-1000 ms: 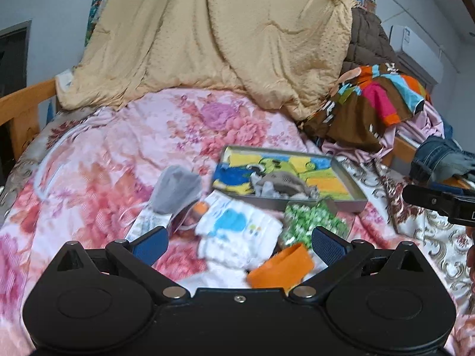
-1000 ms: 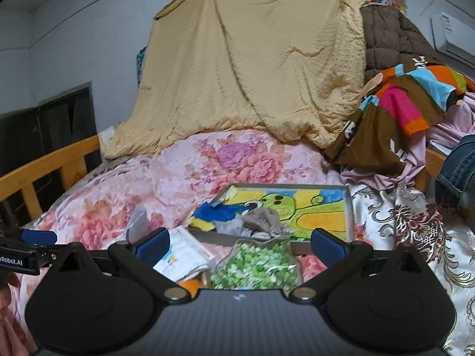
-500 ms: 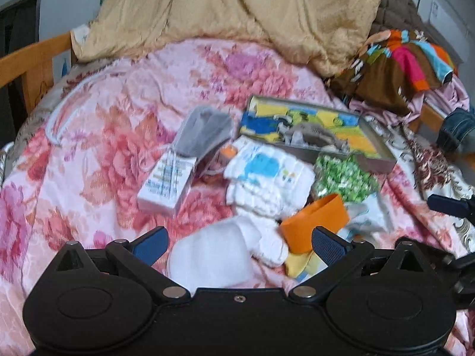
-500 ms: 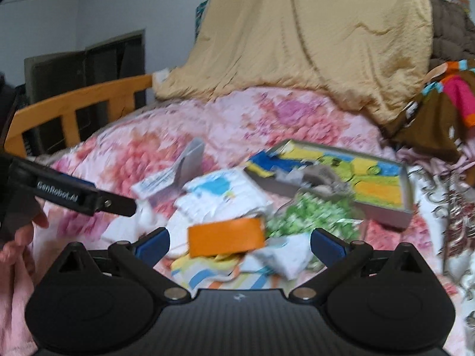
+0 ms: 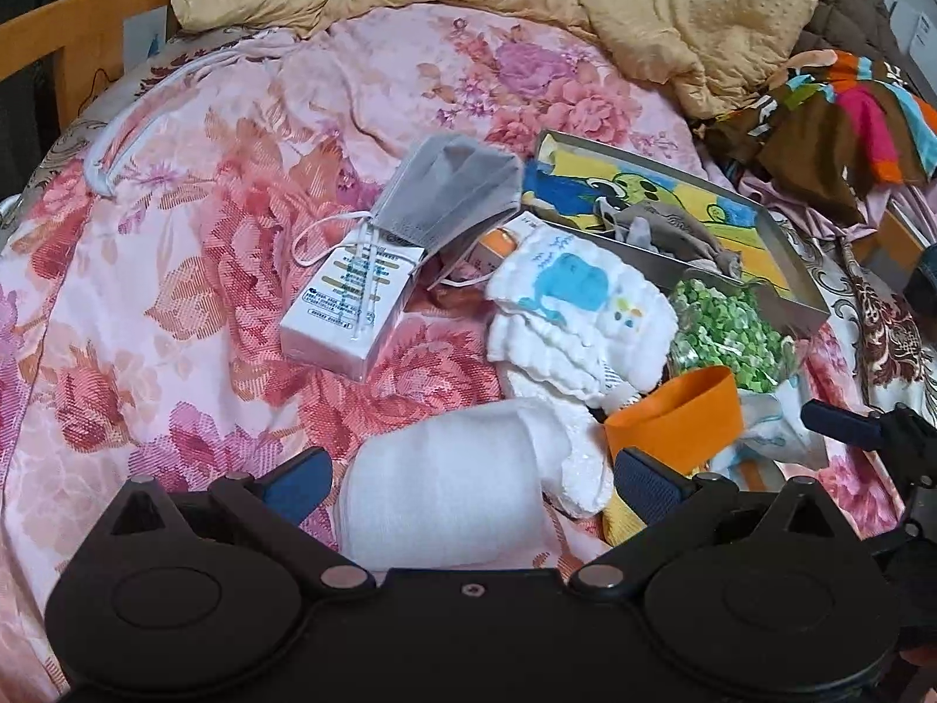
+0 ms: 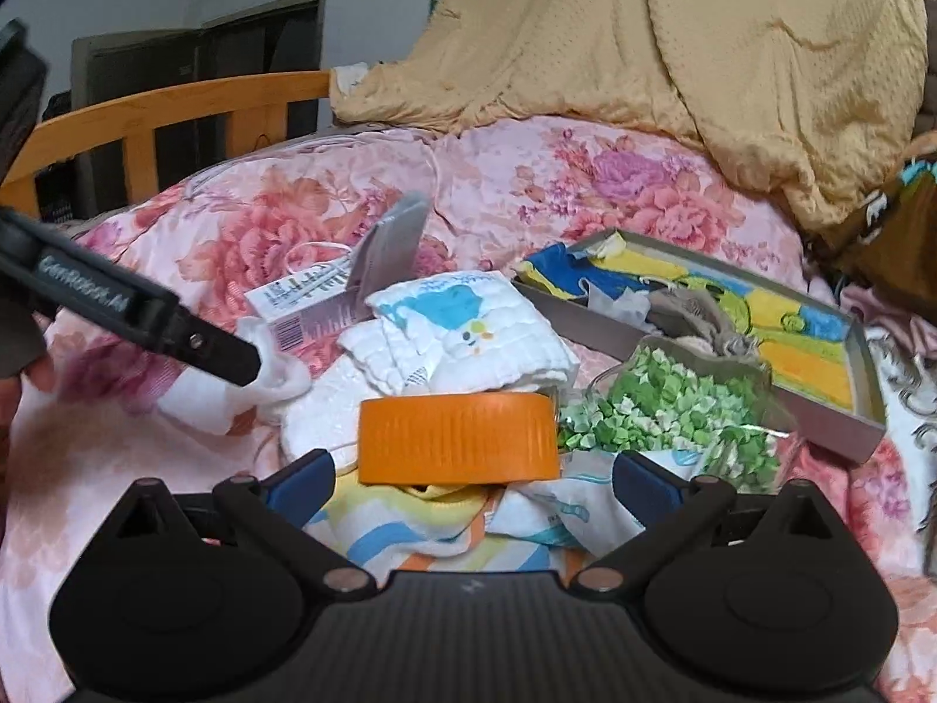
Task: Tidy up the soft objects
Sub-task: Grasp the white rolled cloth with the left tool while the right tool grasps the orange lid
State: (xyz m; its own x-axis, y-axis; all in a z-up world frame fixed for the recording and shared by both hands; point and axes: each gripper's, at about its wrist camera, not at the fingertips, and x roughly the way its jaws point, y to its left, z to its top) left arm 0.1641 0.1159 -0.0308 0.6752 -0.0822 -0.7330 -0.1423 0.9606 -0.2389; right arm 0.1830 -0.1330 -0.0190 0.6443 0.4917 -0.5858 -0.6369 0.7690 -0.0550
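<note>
Bed (image 5: 175, 269), pink floral quilt, carries everything. Tan blanket (image 5: 673, 6) heaped at the far end, well beyond both hand-held grippers.

Shallow grey tray (image 5: 802, 304) with cartoon-print liner: ahead and to the right of the left hand-held gripper (image 5: 468, 483); a grey crumpled cloth (image 5: 667, 228) lies inside it.

Soft-object pile sits just ahead of both hand-held grippers:
- White folded cloth with blue whale print (image 5: 580, 310), ahead of the left hand-held gripper, touching the tray's near edge.
- White rolled cloth (image 5: 445, 498), directly between the left hand-held gripper's spread fingers; contact cannot be told.
- Green-and-white speckled bundle (image 6: 662, 410), ahead-right of the right hand-held gripper (image 6: 471, 483), against the tray.
- Orange band (image 6: 457, 439), just ahead of the right hand-held gripper, resting on a striped yellow-blue cloth (image 6: 380, 521).
- Grey face mask (image 5: 451, 193), draped over a white box (image 5: 351, 304), ahead-left of the left hand-held gripper.

Both hand-held grippers: jaws wide apart, nothing held.
</note>
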